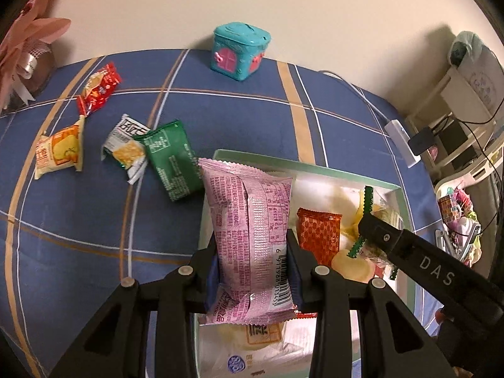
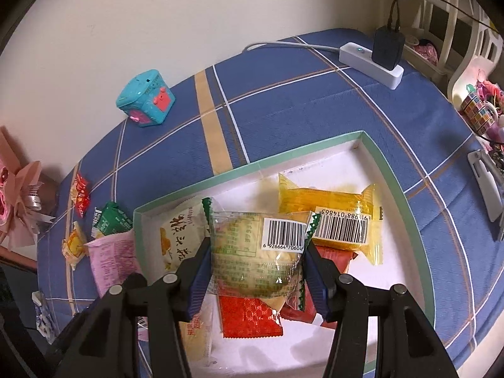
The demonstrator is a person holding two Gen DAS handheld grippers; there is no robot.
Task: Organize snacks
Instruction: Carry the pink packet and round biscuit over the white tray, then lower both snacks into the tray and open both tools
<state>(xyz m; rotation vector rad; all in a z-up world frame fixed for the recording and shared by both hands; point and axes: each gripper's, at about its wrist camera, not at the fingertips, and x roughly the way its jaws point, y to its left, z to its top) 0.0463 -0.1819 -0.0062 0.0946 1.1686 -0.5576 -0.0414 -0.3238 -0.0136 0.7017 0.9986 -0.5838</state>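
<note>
My left gripper (image 1: 252, 261) clamps a pink snack packet (image 1: 249, 236) over the box's (image 2: 390, 176) edge; my right gripper (image 2: 256, 271) pinches a clear green-trimmed pastry packet (image 2: 252, 245) (barcode up) above the box's snacks.

Left gripper (image 1: 252, 271) clamps pink packet (image 1: 252, 236) (barcode showing) over box (image 1: 315, 165).

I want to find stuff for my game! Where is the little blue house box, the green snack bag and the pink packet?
blue house box (image 1: 241, 51), left wrist view, front wall above its pink door.
green snack bag (image 1: 171, 160), left wrist view, middle of its back.
pink packet (image 1: 252, 236), left wrist view, middle seam.
</note>
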